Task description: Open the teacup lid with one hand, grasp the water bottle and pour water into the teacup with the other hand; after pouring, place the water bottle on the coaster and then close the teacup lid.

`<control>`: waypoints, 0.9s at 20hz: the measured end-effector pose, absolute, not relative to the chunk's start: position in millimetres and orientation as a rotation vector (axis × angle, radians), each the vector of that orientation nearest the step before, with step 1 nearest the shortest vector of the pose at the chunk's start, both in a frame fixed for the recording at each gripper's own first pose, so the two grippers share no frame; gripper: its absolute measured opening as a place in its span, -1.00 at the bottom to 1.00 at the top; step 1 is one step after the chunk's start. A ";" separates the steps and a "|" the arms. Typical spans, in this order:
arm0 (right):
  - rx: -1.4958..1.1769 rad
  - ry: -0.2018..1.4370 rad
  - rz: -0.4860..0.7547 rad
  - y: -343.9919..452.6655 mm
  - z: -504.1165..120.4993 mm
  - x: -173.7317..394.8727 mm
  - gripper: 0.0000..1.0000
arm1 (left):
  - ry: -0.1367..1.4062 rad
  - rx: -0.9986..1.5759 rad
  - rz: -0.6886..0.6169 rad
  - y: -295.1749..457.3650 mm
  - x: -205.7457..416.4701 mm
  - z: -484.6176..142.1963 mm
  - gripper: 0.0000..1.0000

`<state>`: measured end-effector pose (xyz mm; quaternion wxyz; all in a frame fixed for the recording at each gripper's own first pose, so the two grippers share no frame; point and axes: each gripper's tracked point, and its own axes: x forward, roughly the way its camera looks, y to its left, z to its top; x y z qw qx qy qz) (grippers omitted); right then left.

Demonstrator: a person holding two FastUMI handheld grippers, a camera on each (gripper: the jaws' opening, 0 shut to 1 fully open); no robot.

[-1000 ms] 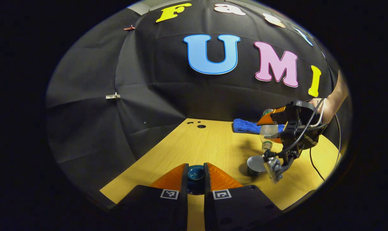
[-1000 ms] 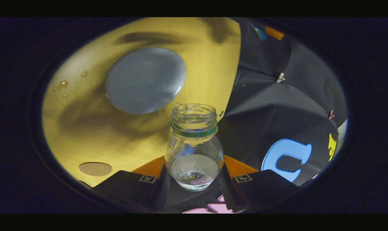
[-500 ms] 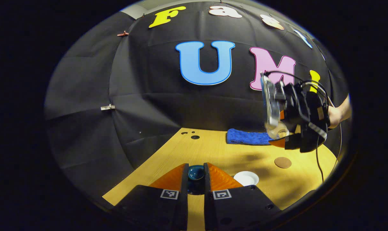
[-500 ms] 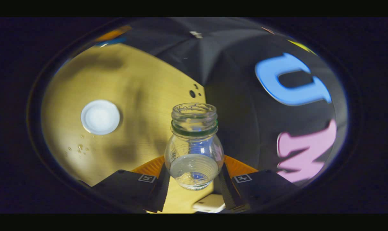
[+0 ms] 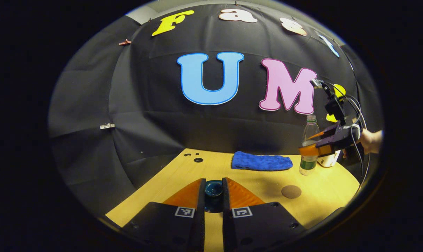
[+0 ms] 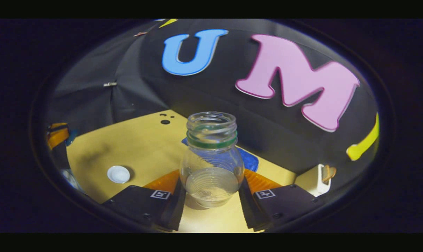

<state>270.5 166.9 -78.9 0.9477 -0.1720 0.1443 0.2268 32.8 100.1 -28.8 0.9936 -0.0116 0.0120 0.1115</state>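
Observation:
In the left gripper view my left gripper (image 5: 213, 184) is shut on the dark teal teacup lid (image 5: 213, 190), held above the table's near edge. At far right a hand holds my right gripper (image 5: 314, 149), shut on the clear water bottle (image 5: 309, 134), which stands upright with its cap off. The brown round coaster (image 5: 291, 191) lies on the table in front of the bottle. In the right gripper view the bottle (image 6: 211, 164) sits between the orange fingers (image 6: 164, 182) with a little water in it. The open white teacup (image 6: 118, 174) stands far left.
A folded blue towel (image 5: 261, 161) lies at the back of the wooden table (image 5: 232, 175), just left of the bottle. A white object (image 6: 314, 180) stands at the back right. Small holes (image 5: 198, 160) mark the table's far left corner.
The right gripper has tipped the bottle from mouth-down over the teacup back to upright and carried it right, beyond the coaster. The left gripper keeps the lid.

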 end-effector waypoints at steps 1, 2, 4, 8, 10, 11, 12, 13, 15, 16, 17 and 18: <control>-0.288 0.287 0.462 165.0 -82.8 271.4 0.44 | 0.021 -0.037 0.225 95.2 35.5 -28.9 -0.60; -0.226 0.286 0.463 164.0 -90.5 274.1 0.43 | 0.021 -0.048 0.228 91.9 39.9 -31.5 -0.58; -0.152 0.281 0.452 157.6 -106.0 275.2 0.44 | 0.019 -0.063 0.242 86.2 48.1 -36.1 -0.52; -0.145 0.227 0.456 154.2 -134.1 281.6 0.44 | 0.011 -0.053 0.267 76.9 63.6 -48.5 -0.51; -0.137 0.234 0.470 154.6 -153.0 282.0 0.43 | 0.009 -0.056 0.275 72.6 69.0 -55.5 -0.51; -0.141 0.239 0.467 150.8 -161.2 283.2 0.44 | 0.010 -0.062 0.278 69.8 71.2 -59.1 -0.52; -0.138 0.245 0.470 149.6 -168.3 284.2 0.46 | 0.010 -0.068 0.282 67.4 72.5 -63.7 -0.52; -0.139 0.245 0.470 149.1 -172.8 284.8 0.45 | 0.010 -0.070 0.287 66.2 73.9 -66.7 -0.52; -0.135 0.254 0.469 146.0 -182.5 286.6 0.46 | 0.019 -0.078 0.293 64.1 74.5 -76.3 -0.51; -0.122 0.236 0.471 145.1 -179.9 287.6 0.47 | 0.025 -0.082 0.296 63.8 75.3 -81.2 -0.51; -0.114 0.233 0.478 147.3 -181.7 289.6 0.48 | 0.028 -0.085 0.299 63.8 74.8 -84.1 -0.51; -0.115 0.233 0.478 146.1 -181.9 287.7 0.48 | 0.032 -0.086 0.303 64.1 74.3 -86.2 -0.50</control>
